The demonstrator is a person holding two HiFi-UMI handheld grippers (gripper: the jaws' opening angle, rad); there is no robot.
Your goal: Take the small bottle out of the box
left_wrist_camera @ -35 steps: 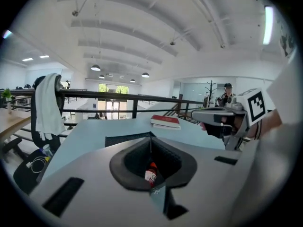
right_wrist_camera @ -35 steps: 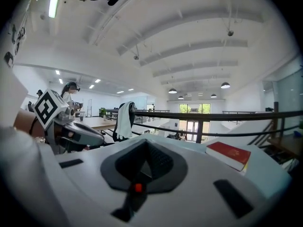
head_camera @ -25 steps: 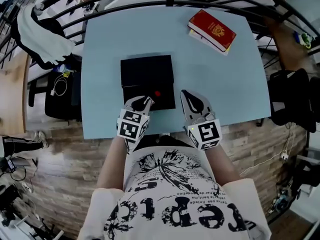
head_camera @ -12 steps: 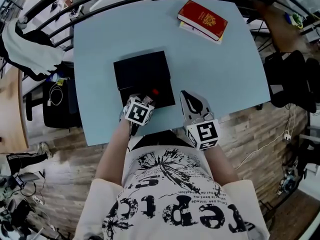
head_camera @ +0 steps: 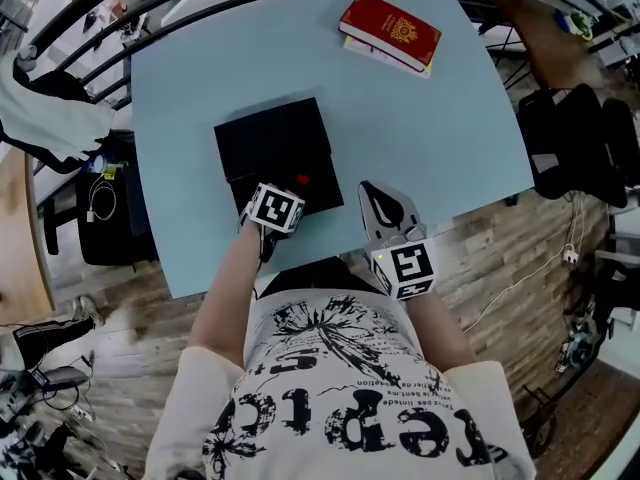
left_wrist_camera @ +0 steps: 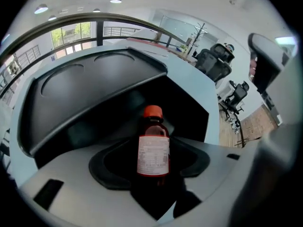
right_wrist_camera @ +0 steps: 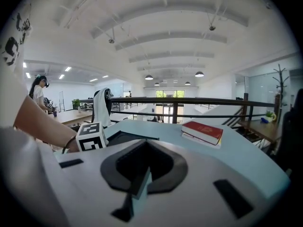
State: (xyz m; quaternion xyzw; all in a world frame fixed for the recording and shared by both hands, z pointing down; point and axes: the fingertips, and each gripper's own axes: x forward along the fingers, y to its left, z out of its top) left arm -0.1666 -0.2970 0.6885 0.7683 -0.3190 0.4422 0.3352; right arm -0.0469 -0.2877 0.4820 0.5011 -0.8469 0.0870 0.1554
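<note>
A small brown bottle with a red cap and a white label stands upright in the open black box on the pale blue table. My left gripper hangs over the box's near part. Its jaws are opening, and the bottle stands between them with a gap on each side. In the left gripper view the left gripper frames the bottle, with the box's lid raised behind it. My right gripper rests on the table to the right of the box, shut and empty.
A red book lies on a second book at the table's far right corner. A black railing runs behind the table. Office chairs and bags stand on the floor at both sides. The table's near edge is just under my grippers.
My left gripper has moved forward over the box's near edge, up to the bottle. The right gripper has stayed in place. The head view has shifted a little.
</note>
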